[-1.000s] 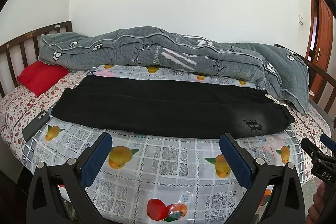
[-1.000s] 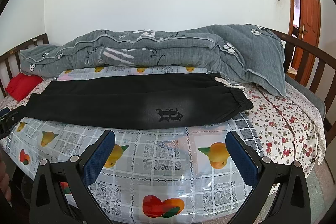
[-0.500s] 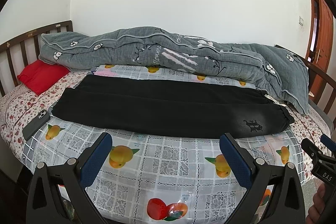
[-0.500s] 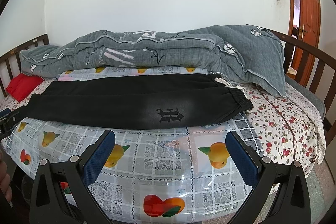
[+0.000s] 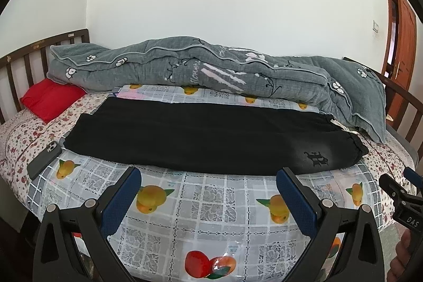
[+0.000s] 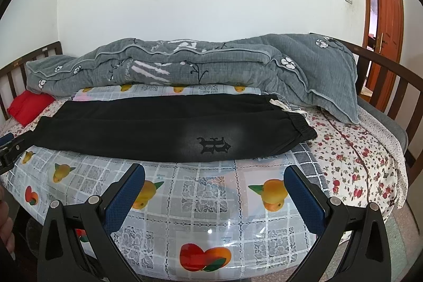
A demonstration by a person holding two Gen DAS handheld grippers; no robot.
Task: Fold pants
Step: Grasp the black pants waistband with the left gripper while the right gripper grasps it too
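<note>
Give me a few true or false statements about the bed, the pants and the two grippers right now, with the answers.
1. The black pants lie stretched flat across the bed. True.
2. The left gripper is clamped on the pants. False: it is open, short of them, holding nothing.
3. The phone lies on top of the pants. False: it lies beside their leg end, on the bedding.
4. The grey quilt is bunched behind the pants. True.
5. The right gripper is open. True.

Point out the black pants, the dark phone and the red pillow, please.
black pants [image 6: 169, 131], right wrist view, middle of the near leg
dark phone [image 5: 43, 159], left wrist view, its back
red pillow [image 5: 50, 98], left wrist view, its top
</note>
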